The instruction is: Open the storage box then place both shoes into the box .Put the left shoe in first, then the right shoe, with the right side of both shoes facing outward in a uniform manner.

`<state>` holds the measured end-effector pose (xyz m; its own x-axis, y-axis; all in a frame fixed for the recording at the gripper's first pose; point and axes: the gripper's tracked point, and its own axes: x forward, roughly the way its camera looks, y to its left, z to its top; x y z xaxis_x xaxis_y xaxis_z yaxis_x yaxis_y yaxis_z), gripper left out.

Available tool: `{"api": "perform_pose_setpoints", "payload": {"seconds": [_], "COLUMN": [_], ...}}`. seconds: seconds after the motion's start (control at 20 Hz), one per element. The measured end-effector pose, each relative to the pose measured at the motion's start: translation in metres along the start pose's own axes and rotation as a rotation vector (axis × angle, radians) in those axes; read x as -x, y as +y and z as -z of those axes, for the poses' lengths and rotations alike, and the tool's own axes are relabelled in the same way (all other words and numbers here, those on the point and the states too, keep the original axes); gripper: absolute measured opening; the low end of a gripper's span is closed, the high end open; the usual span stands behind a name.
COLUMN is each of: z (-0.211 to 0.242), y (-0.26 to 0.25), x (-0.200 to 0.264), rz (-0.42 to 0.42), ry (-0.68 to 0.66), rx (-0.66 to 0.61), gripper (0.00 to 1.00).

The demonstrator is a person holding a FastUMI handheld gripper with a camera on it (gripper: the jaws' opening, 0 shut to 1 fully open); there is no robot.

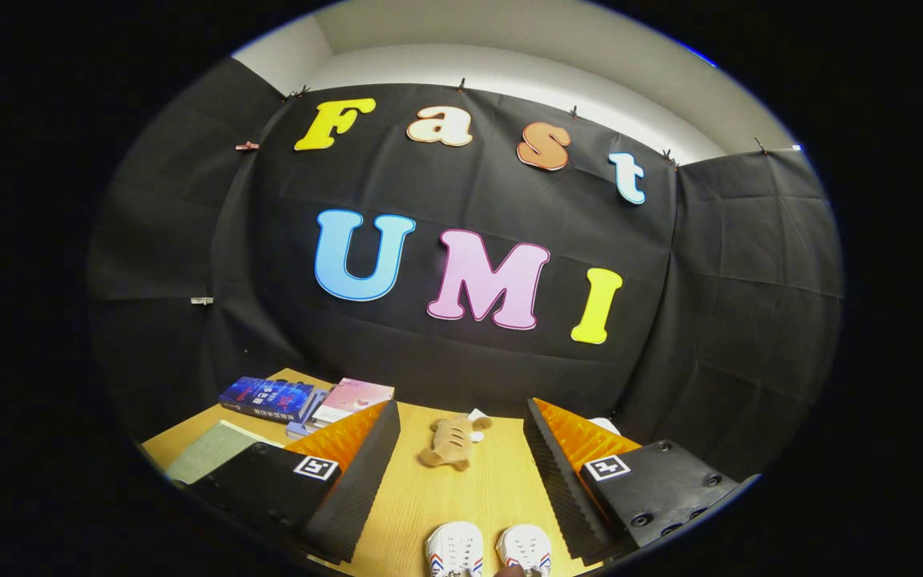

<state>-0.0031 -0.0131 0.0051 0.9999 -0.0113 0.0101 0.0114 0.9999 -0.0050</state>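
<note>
Gripper (461, 473) fingers spread wide, gripping nothing. Two shoes (489, 549) between them on table (445, 497); one plush toy (449, 441) beyond; two books (301, 401).

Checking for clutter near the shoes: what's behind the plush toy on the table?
Behind the plush toy only a small white object peeks out, mostly covered; the rest is bare table up to the wall. The open fingers flank the toy; the shoes lie nearer.
</note>
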Motion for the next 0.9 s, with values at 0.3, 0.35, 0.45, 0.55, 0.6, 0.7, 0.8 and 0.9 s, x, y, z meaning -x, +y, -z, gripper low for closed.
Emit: {"api": "perform_pose_setpoints", "payload": {"seconds": [0.3,0.35,0.45,0.55,0.6,0.7,0.8,0.9], "z": [-0.004,-0.002,-0.002,0.009,0.016,0.034,0.058,0.085], "y": [0.018,0.025,0.043,0.075,0.088,0.107,0.122,0.132], "x": [-0.003,-0.002,0.002,0.011,0.016,0.027,0.031,0.035], "rz": [-0.127,-0.177,-0.286,-0.461,-0.544,-0.701,-0.821,-0.906], "ry": [0.003,0.006,0.021,0.083,0.120,0.221,0.330,0.465], "rx": [-0.016,-0.029,-0.078,-0.126,-0.141,-0.182,-0.247,-0.336], "gripper": [0.95,0.95,0.95,0.95,0.95,0.95,0.96,0.96]}}
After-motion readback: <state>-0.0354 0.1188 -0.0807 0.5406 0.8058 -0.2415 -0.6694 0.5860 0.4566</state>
